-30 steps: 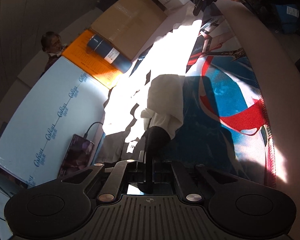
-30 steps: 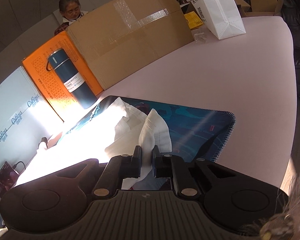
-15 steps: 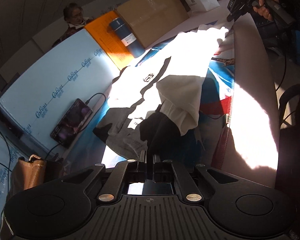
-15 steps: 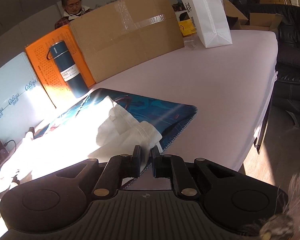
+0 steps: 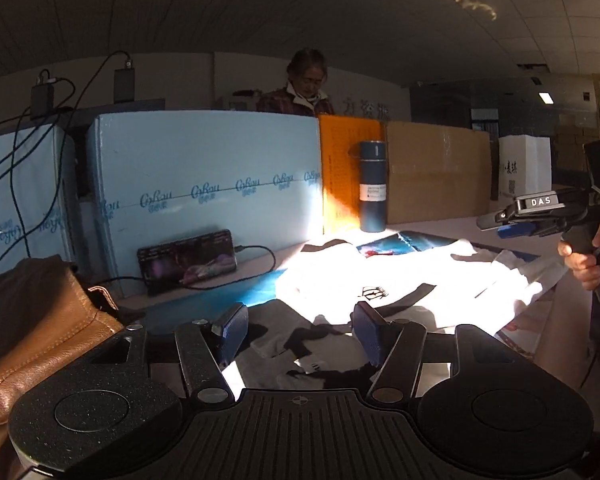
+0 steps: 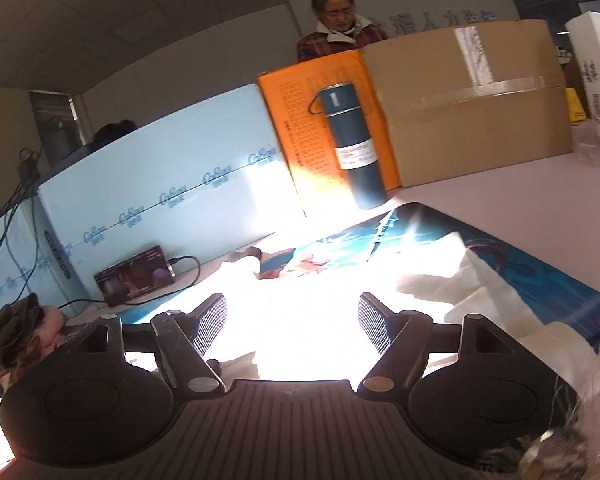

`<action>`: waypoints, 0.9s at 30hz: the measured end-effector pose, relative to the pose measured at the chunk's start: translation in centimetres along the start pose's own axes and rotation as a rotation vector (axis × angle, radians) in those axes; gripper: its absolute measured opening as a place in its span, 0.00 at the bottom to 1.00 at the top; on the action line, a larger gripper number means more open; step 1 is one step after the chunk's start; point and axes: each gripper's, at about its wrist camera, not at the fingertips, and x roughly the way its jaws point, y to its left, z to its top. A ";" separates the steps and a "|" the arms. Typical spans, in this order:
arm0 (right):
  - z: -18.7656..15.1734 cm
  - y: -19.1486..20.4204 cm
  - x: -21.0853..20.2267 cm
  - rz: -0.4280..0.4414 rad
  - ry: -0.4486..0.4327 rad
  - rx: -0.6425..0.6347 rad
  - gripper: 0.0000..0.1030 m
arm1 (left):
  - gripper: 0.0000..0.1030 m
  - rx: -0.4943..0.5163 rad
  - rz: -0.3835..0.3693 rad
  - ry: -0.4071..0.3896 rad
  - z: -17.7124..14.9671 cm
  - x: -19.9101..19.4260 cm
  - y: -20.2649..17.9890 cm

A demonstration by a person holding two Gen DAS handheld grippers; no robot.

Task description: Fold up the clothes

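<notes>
Limp, light white cotton garment with black trim (image 5: 384,280) lay slack under the left gripper (image 5: 298,334) and right gripper (image 6: 292,326), both opening with nothing pinched; best pinched at hem corners

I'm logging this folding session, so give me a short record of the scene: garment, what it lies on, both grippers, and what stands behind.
garment: white garment with dark trim, lying spread out in bright sunlight
surface: blue printed mat on a pale table
left gripper: jaws opening, nothing pinched, cloth below
right gripper: jaws opening, nothing pinched
backdrop: dark blue bottle upright before an orange board, cardboard box beside it
</notes>
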 end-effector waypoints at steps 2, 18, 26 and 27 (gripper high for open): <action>0.2 3.2 2.6 0.149 0.075 -0.143 0.76 | 0.58 -0.044 0.009 0.054 -0.3 1.8 -0.2; -3.8 11.3 11.9 0.415 0.351 -0.581 0.24 | 0.76 -0.014 0.144 0.306 -3.3 4.8 1.0; -1.2 9.5 10.1 0.336 0.166 -0.462 0.10 | 0.78 -0.025 0.143 0.309 -3.4 4.8 1.1; -0.9 9.2 10.3 0.308 0.155 -0.441 0.10 | 0.78 -0.024 0.144 0.309 -3.4 4.8 1.0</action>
